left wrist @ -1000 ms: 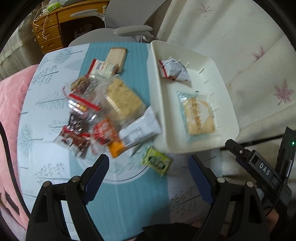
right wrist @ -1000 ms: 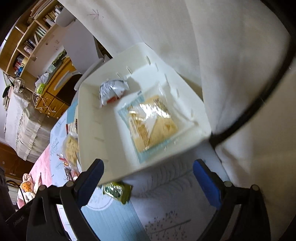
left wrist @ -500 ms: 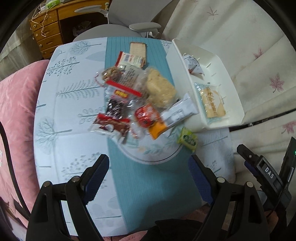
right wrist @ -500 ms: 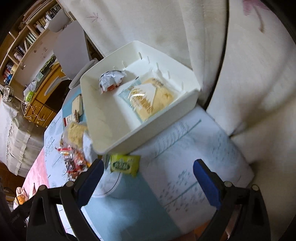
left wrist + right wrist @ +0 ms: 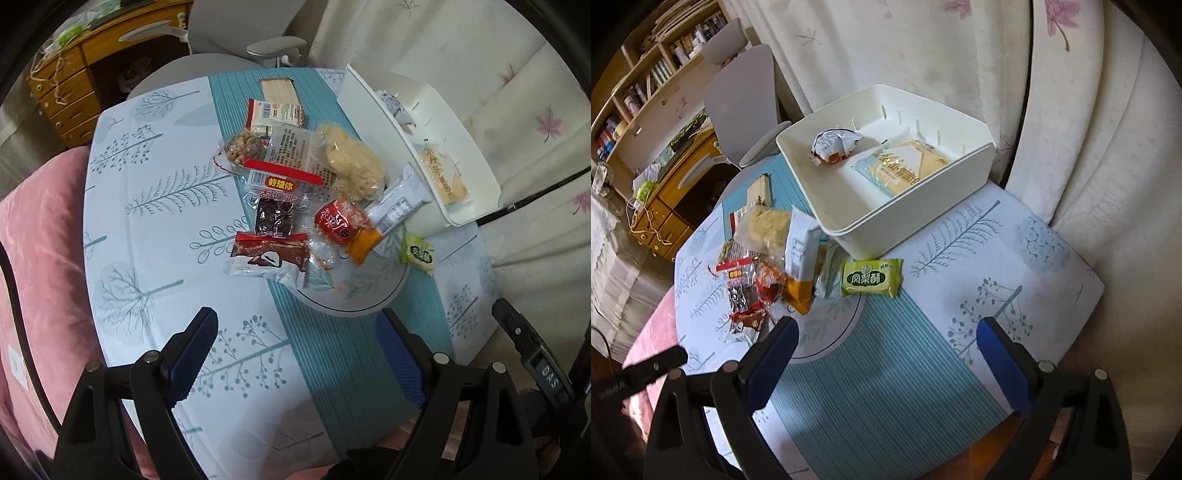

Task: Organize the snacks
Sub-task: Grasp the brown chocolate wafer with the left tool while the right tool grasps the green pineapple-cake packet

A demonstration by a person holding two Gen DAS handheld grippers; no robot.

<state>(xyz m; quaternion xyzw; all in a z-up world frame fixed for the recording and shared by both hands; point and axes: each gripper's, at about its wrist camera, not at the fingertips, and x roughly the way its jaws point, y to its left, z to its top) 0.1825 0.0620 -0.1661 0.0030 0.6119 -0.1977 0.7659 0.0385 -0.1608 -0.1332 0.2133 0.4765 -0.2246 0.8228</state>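
Observation:
A pile of wrapped snacks (image 5: 295, 184) lies on the table's blue runner, partly over a round plate (image 5: 354, 299). A white bin (image 5: 975, 166) at the far right corner holds a pale blue cake packet (image 5: 897, 168) and a small crumpled silver packet (image 5: 834, 144). A green pastry packet (image 5: 871, 277) lies by itself just in front of the bin. My left gripper (image 5: 295, 354) hangs open and empty over the near table, short of the pile. Open and empty too, my right gripper (image 5: 886, 354) hovers above the runner, nearer than the green packet.
The table (image 5: 147, 221) carries a pale cloth printed with trees. A grey office chair (image 5: 258, 44) and a wooden desk (image 5: 66, 85) stand beyond it. Cream curtains (image 5: 960, 55) hang right behind the bin. A pink cushion (image 5: 37, 258) lies at the left.
Both grippers have pulled back from the bin toward the near edge of the table, so more of the table and the whole snack pile show. Neither gripper's opening changed.

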